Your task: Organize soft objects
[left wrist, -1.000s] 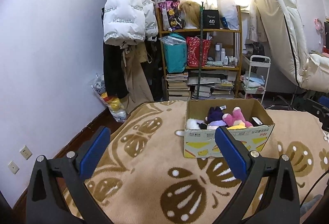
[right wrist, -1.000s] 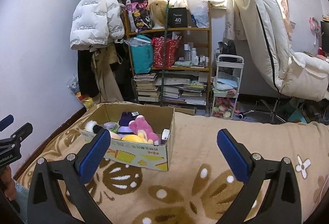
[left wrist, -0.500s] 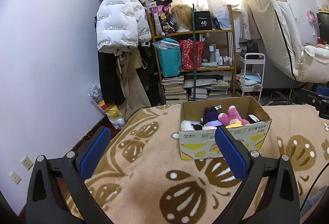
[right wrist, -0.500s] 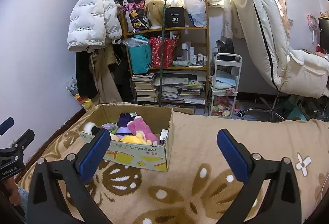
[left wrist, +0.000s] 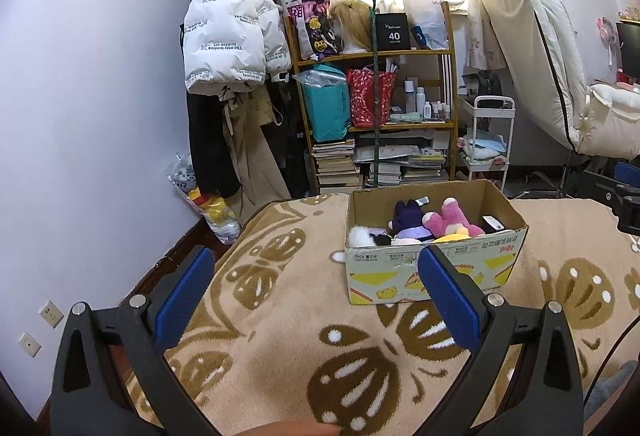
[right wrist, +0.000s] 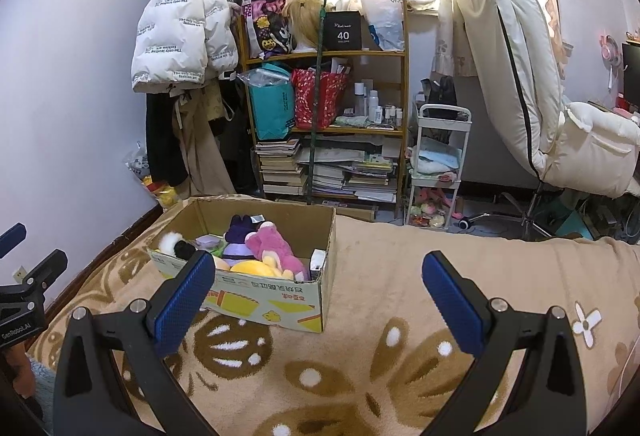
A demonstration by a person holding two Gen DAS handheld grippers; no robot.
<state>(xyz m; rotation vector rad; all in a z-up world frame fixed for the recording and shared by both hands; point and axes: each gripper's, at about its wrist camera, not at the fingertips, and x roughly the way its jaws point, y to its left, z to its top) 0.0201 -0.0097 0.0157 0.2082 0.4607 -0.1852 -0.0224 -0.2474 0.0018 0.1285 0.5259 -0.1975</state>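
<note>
A cardboard box (left wrist: pixel 496 264) (right wrist: pixel 276 306) stands on a beige blanket with brown flower patterns (left wrist: pixel 288 328) (right wrist: pixel 380 276). Inside lie several plush toys: a pink one (left wrist: pixel 450 218) (right wrist: pixel 272 246), a purple one (left wrist: pixel 406 216) (right wrist: pixel 238 232), a yellow one (right wrist: pixel 250 268) and a white-and-black one (left wrist: pixel 362 236) (right wrist: pixel 176 242). My left gripper (left wrist: pixel 316 286) hangs open in front of the box, with nothing between its blue pads. My right gripper (right wrist: pixel 316 290) is open too, to the right of the box, and holds nothing.
Behind the bed stand a wooden shelf (right wrist: pixel 332 132) packed with books and bags, a white rolling cart (right wrist: pixel 438 164), hanging coats with a white puffer jacket (left wrist: pixel 230 36) and a cream reclining chair (right wrist: pixel 532 84). A bag of toys (left wrist: pixel 208 204) lies on the floor by the wall.
Both grippers have pulled back and risen a little, so the box looks slightly smaller and farther. Both stay open and hold nothing.
</note>
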